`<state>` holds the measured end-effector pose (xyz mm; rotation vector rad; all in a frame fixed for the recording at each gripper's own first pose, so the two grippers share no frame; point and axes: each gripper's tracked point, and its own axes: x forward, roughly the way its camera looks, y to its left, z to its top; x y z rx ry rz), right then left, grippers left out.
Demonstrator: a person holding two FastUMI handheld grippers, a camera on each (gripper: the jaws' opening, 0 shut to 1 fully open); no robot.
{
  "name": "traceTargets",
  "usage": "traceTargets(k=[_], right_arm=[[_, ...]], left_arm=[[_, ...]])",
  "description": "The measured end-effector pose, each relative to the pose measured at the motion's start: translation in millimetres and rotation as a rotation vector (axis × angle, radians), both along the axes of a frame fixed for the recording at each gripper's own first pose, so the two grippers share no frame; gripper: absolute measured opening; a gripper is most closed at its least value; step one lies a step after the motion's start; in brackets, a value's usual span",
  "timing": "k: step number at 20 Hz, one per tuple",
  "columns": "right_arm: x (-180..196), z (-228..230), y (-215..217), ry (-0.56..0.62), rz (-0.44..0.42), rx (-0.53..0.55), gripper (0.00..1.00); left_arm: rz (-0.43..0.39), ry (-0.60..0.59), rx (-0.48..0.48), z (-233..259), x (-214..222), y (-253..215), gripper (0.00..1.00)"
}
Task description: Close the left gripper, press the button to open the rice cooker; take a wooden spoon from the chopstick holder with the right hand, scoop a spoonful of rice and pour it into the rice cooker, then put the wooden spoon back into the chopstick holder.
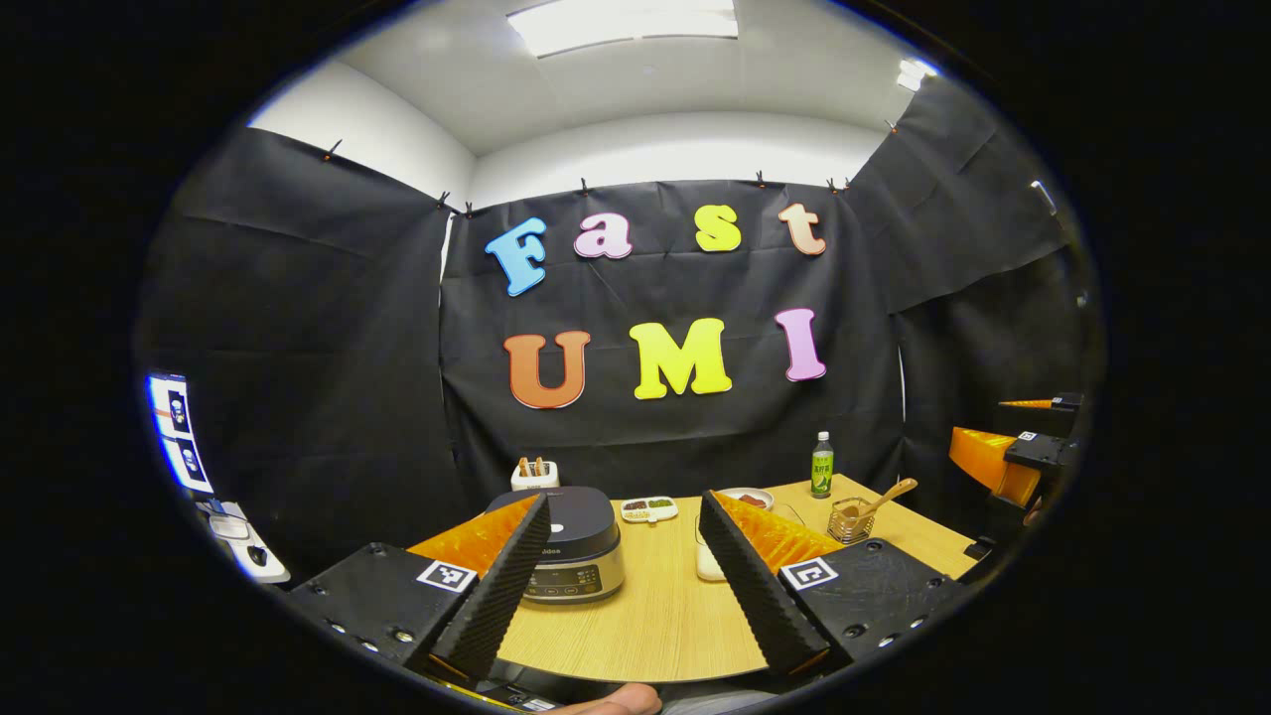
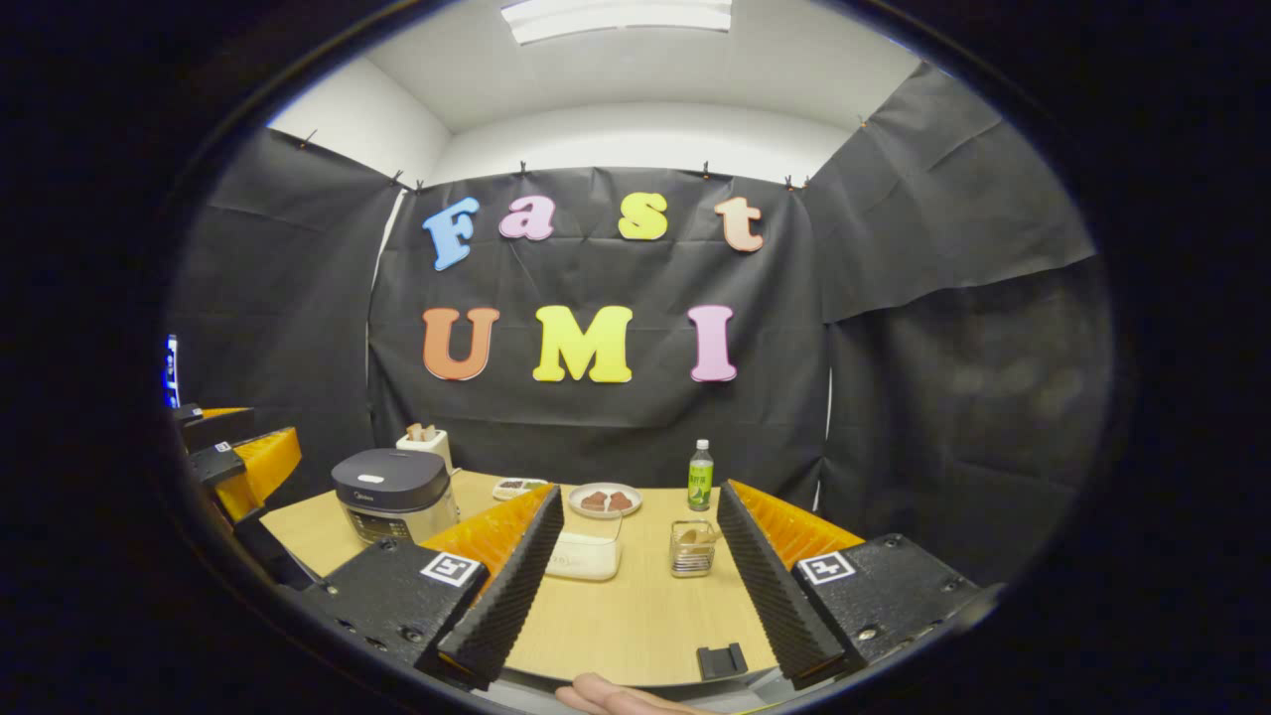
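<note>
1. Left gripper view: cooker (image 1: pixel 569 541) sits shut on the table (image 1: pixel 655 616), ahead and partly behind the left finger of the left gripper (image 1: pixel 635 586), whose jaws stand spread, holding nothing. The spoon (image 1: pixel 887 494) leans in the holder (image 1: pixel 849 520), off to the right beyond the right finger.
2. Right gripper view: right gripper (image 2: pixel 640 586) has its jaws spread too, holding nothing. The holder (image 2: pixel 692 548) stands ahead between the fingers, well apart from them; the rice box (image 2: pixel 584 554) is just beside the left finger.
3. Stage: lid down and spoon in its holder fit either a cooker yet to be opened or a spoon put back afterwards.
</note>
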<state>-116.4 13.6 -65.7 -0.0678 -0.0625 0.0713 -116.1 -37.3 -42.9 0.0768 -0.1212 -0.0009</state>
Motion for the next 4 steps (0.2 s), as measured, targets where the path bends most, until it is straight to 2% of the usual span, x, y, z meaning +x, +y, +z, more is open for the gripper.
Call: traceTargets(k=[4], right_arm=[[0.4,-2.1,4.1,0.004,0.005,-0.002,0.99]], left_arm=[[-0.001,-0.004,-0.014,0.8,-5.4,-0.4,0.96]])
